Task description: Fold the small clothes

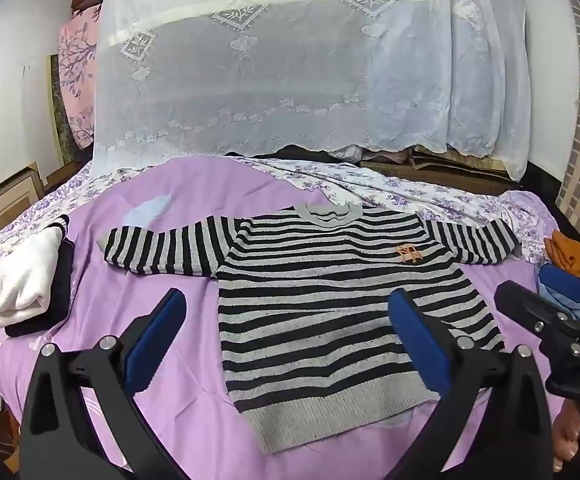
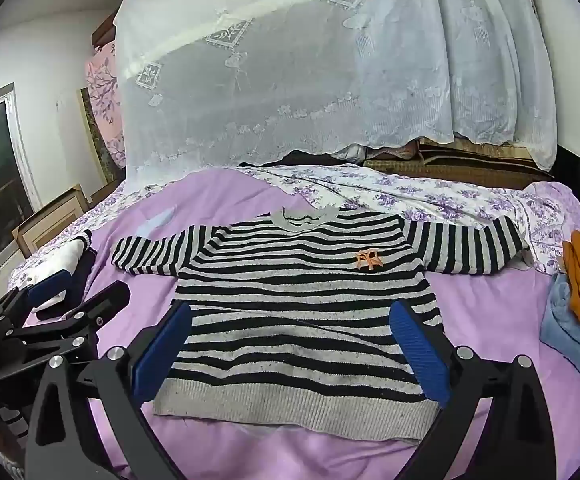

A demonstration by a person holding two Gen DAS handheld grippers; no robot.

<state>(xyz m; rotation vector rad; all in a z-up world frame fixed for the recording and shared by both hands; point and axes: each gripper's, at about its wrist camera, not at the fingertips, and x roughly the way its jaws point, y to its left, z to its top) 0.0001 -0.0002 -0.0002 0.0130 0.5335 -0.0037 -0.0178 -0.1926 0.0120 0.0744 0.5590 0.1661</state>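
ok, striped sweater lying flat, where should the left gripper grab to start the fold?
Likely the cuff end of the striped sweater's outstretched sleeve on the left, approached from the outer left side with the left gripper. That sleeve lies flat and straight, away from the body, so it can swing inward.

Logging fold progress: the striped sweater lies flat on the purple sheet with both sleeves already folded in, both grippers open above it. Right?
Not quite. The striped sweater lies flat on the purple sheet, but both sleeves are spread outward, unfolded, as the right wrist view shows. The left gripper and right gripper are open.
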